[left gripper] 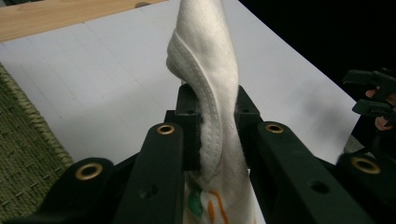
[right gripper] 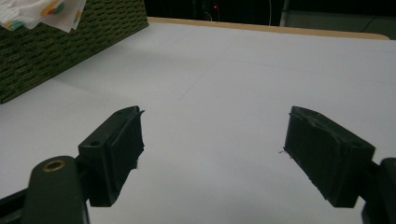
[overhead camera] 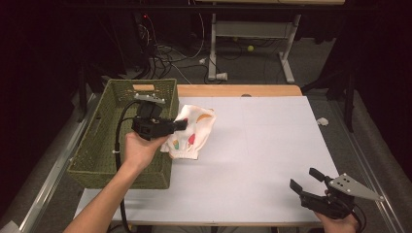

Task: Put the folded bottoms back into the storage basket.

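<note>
While the left gripper (overhead camera: 180, 124) has its jaws clamped on a hem of the small white cloth garment with coloured prints (overhead camera: 192, 132), left of centre in the high view, the garment hangs just beside the green woven rectangular basket (overhead camera: 97, 145). My guess: lift it clear of the near rim, carry it over the middle, then release. What I can see of the basket's inside looks bare. Lower right, the right gripper (overhead camera: 303, 179) rests, jaws wide, holding nothing.

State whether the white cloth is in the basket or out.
Out: the white cloth hangs from the left gripper above the table, beside the green basket.
</note>
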A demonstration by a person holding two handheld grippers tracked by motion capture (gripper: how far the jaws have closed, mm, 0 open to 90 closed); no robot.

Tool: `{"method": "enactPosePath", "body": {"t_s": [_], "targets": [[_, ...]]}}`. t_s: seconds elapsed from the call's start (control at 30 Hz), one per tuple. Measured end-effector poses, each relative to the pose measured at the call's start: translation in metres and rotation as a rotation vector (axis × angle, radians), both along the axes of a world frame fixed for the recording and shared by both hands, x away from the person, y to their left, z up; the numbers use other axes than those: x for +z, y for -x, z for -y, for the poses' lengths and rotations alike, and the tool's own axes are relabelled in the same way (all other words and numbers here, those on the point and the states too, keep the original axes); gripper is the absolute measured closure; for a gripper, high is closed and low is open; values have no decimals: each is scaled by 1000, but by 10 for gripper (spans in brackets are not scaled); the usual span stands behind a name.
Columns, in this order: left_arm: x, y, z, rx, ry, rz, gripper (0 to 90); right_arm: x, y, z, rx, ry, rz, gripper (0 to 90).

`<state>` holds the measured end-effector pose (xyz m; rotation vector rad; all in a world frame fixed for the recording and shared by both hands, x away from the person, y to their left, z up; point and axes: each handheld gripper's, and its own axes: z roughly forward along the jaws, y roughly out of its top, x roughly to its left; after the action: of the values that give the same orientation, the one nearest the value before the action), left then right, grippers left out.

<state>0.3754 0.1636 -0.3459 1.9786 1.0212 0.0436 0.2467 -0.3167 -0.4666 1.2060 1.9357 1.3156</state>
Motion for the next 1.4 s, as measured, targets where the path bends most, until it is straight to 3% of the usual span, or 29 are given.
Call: {"method": "enactPosePath", "body": {"t_s": [0.47,0.63,1.4], "targets": [[2,5,-19,23,11,6,759,0,0,0,-3,0,-1,202],[5,8,-27,33,34,7,759,0,0,0,-3,0,-1,201],[14,19,-64,99,28,28,759,0,0,-1,-5,2,-4,202]]}}
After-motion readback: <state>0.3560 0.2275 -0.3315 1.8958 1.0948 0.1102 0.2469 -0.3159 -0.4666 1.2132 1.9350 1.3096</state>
